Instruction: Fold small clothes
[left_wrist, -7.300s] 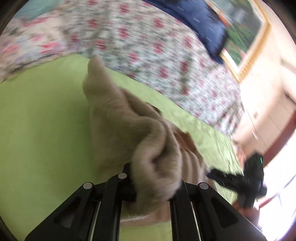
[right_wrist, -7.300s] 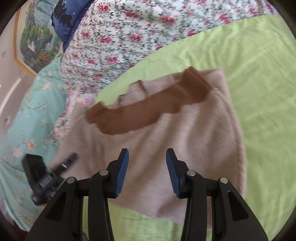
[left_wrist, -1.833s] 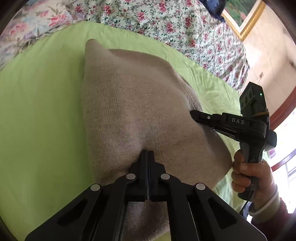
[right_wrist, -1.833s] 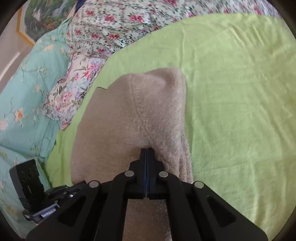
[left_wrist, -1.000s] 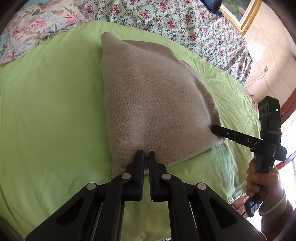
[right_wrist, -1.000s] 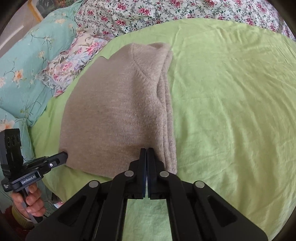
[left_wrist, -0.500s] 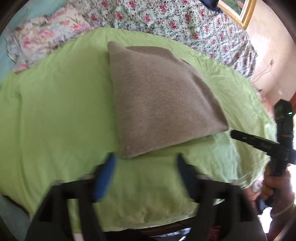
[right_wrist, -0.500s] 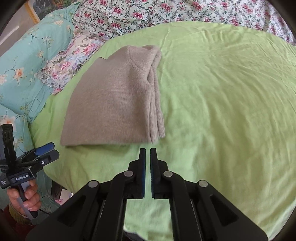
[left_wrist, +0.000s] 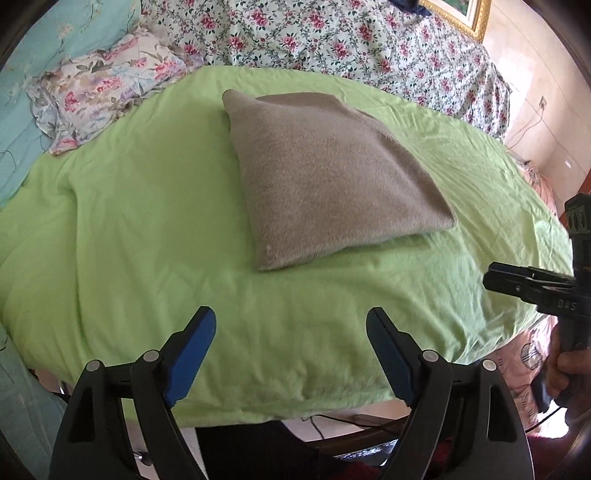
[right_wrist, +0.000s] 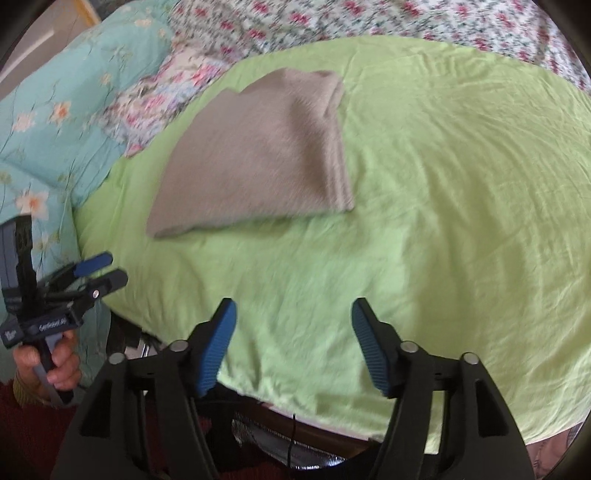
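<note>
Left wrist view: the left gripper (left_wrist: 290, 328) hangs spread wide over the green sheet (left_wrist: 147, 221), short of the folded beige garment (left_wrist: 328, 177).

Right wrist view: the right gripper (right_wrist: 293, 321) gapes wide too, the garment (right_wrist: 258, 158) lying flat ahead on the bed, untouched.

Beige knit garment (left_wrist: 325, 173), folded flat, mid-sheet.

Right of the jaws, the right gripper (left_wrist: 491, 275) runs off the frame edge — right-wrist view is motion-blurred throughout.
</note>
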